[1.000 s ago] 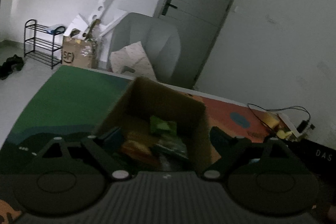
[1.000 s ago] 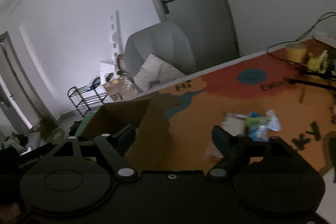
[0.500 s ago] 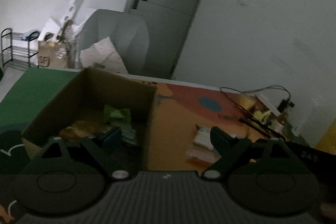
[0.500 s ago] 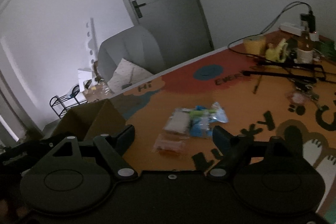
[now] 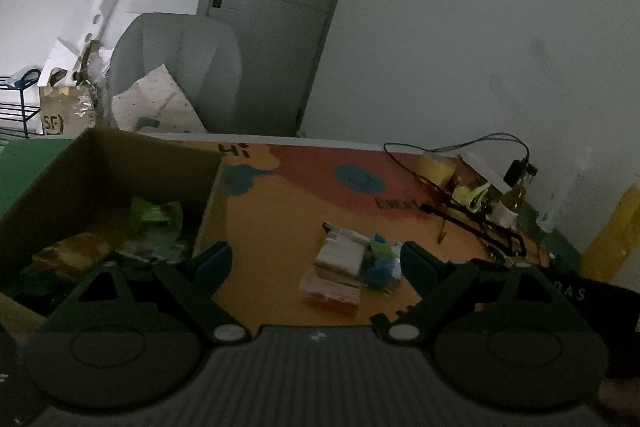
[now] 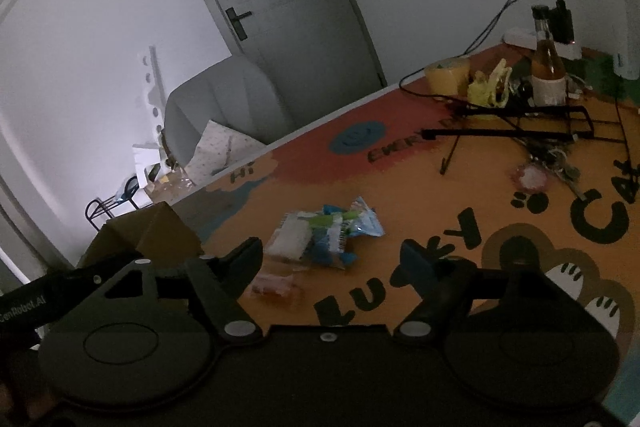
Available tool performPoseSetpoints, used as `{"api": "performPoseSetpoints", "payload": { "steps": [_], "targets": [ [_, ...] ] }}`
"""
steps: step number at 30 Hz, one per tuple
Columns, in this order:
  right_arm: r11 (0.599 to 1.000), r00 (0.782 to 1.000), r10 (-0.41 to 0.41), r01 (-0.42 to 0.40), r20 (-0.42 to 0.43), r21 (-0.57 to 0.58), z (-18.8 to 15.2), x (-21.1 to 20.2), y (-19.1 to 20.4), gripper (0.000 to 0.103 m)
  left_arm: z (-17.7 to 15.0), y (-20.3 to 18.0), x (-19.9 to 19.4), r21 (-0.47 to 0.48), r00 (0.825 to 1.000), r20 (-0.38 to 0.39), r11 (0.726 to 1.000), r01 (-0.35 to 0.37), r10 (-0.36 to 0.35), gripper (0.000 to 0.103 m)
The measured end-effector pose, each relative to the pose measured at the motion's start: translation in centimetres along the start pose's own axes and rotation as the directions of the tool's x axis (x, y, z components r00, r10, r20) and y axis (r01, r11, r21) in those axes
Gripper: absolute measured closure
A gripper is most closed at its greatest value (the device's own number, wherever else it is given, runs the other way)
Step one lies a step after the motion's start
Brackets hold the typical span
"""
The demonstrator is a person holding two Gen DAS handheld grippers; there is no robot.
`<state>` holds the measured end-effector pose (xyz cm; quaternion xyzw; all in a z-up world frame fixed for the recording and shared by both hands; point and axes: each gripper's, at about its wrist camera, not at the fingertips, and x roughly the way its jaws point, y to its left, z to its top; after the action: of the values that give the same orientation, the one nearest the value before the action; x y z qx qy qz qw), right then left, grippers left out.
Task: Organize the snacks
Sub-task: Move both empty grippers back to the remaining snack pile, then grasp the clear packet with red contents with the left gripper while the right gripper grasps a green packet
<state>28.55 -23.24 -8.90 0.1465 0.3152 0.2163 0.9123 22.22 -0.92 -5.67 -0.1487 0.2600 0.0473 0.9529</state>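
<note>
A small heap of snack packets lies on the orange mat: a white packet (image 5: pixel 342 253) (image 6: pixel 290 237), a blue and green packet (image 5: pixel 380 261) (image 6: pixel 344 227) and an orange packet (image 5: pixel 330 291) (image 6: pixel 274 287). To the left stands an open cardboard box (image 5: pixel 100 167) (image 6: pixel 144 235) holding a green packet (image 5: pixel 154 213) and other snacks. My left gripper (image 5: pixel 316 263) hovers open just short of the heap, with nothing in it. My right gripper (image 6: pixel 334 259) is also near the heap, its jaws closing and nothing between them.
At the mat's far right are a black wire rack (image 6: pixel 520 123), a glass bottle (image 6: pixel 548 71), a yellow tape roll (image 6: pixel 446 77), cables and keys (image 6: pixel 552 163). A grey armchair (image 5: pixel 180 67) and a door (image 5: pixel 272 7) stand beyond the table.
Both views have swung right, from the box toward the packets on the mat. The heap now sits between each gripper's fingers in view. The right jaws have narrowed slightly.
</note>
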Motion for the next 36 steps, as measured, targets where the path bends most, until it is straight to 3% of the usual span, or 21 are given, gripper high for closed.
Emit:
{"api": "performPoseSetpoints", "payload": {
  "steps": [18, 24, 30, 36],
  "targets": [
    [0.998, 0.997, 0.034, -0.030, -0.065, 0.061, 0.3, 2.8, -3.2, 0.030, -1.2, -2.0, 5.3, 0.024, 0.996, -0.094, 1.000, -0.008, 0.010, 0.013],
    [0.993, 0.994, 0.071, -0.063, -0.079, 0.105, 0.4, 3.9, -4.0, 0.009, -1.9, -2.2, 7.5, 0.033, 0.990, -0.137, 0.999, -0.012, 0.016, 0.015],
    [0.993, 0.991, 0.074, -0.063, -0.107, 0.104, 0.3, 5.6, -4.1, 0.007, -2.6, -2.1, 9.6, 0.034, 0.984, -0.174, 0.999, -0.016, 0.021, 0.016],
    [0.991, 0.987, 0.093, -0.079, -0.134, 0.105, 0.0, 7.1, -4.1, 0.007, -3.0, -1.9, 11.3, 0.035, 0.979, -0.201, 0.999, -0.015, 0.022, 0.024]
  ]
}}
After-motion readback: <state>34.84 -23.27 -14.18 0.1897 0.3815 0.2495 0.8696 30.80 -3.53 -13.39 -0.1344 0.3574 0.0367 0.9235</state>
